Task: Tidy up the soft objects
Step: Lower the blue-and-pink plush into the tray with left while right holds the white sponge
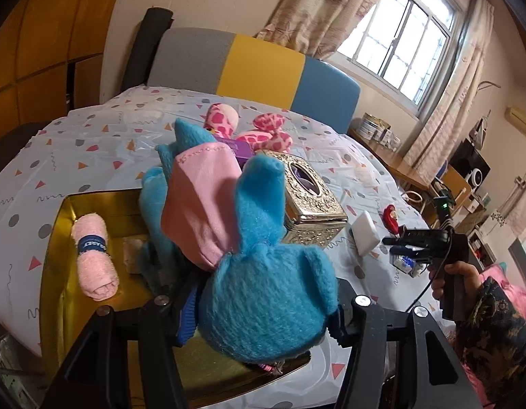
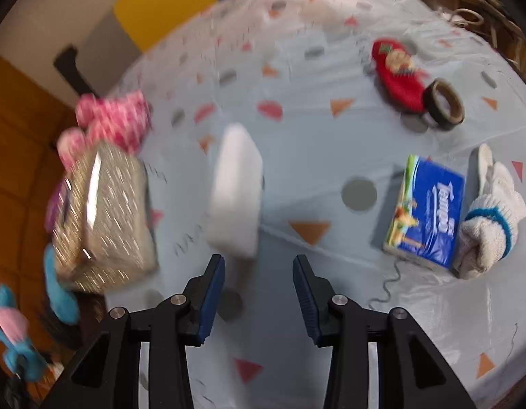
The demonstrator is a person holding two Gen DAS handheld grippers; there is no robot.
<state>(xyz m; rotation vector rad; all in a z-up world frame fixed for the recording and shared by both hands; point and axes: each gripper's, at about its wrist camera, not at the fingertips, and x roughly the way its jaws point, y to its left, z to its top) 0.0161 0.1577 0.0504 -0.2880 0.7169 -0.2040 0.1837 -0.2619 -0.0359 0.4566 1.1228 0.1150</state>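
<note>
In the left wrist view my left gripper (image 1: 263,320) is shut on a blue plush toy (image 1: 263,293) with pink ears, held over the near edge of a gold tray (image 1: 55,293). A rolled pink towel (image 1: 94,259) lies in that tray. My right gripper (image 2: 258,262) is open above the tablecloth with nothing between its fingers, just short of a white foam block (image 2: 235,191). A white knit glove (image 2: 491,218) and a red soft piece (image 2: 399,75) lie to its right. A pink spotted plush (image 1: 249,129) rests further back on the table.
An ornate metal tissue box (image 1: 310,204) stands beside the tray. A blue tissue pack (image 2: 426,211) lies next to the glove and a tape roll (image 2: 445,105) by the red piece. A person's hand (image 1: 457,276) holds the right gripper (image 1: 399,242) at the table's right edge.
</note>
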